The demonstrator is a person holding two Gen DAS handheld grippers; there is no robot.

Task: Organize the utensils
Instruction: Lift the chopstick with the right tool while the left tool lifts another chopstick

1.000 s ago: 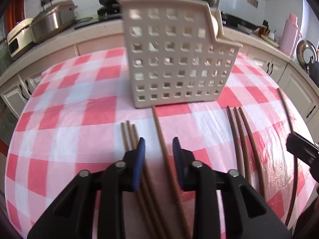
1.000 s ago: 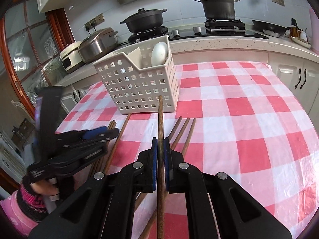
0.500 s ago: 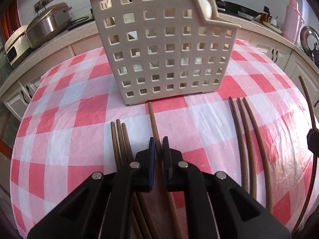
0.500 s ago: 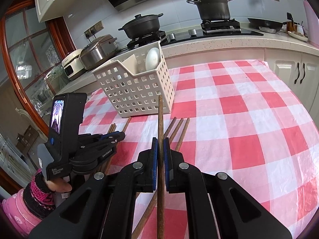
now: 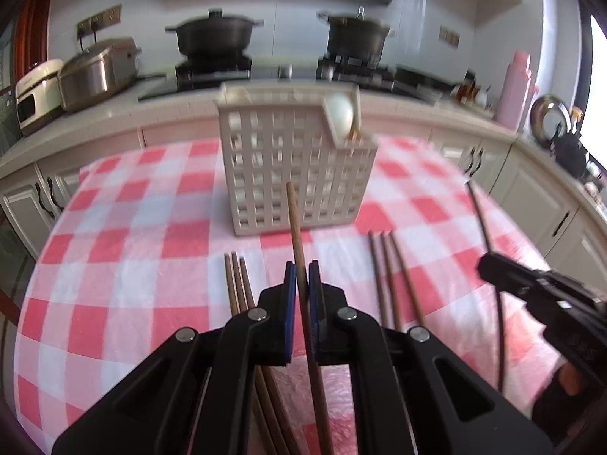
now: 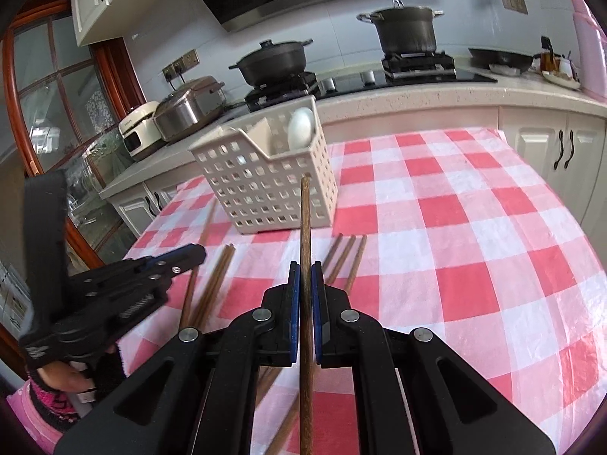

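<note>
A white perforated basket (image 5: pixel 296 167) stands on the red-checked tablecloth and also shows in the right wrist view (image 6: pixel 265 185), with a white spoon (image 6: pixel 301 127) in it. My left gripper (image 5: pixel 302 265) is shut on a brown wooden chopstick (image 5: pixel 296 227), lifted off the cloth and pointing at the basket. My right gripper (image 6: pixel 305 265) is shut on another wooden chopstick (image 6: pixel 304 220), held above the table. It shows at the right of the left wrist view (image 5: pixel 489 261). Three chopsticks (image 5: pixel 237 284) lie left of my left gripper, three more (image 5: pixel 390 265) to its right.
The table (image 6: pixel 474 235) carries a pink-and-white checked cloth. Behind it runs a kitchen counter with two dark pots (image 6: pixel 277 60) on a stove, rice cookers (image 6: pixel 186 108) at left and a pink flask (image 5: pixel 516 91) at right.
My left gripper shut on the single chopstick and lifted it off the cloth, drawing back from the basket. My right gripper kept its chopstick and rose slightly.
</note>
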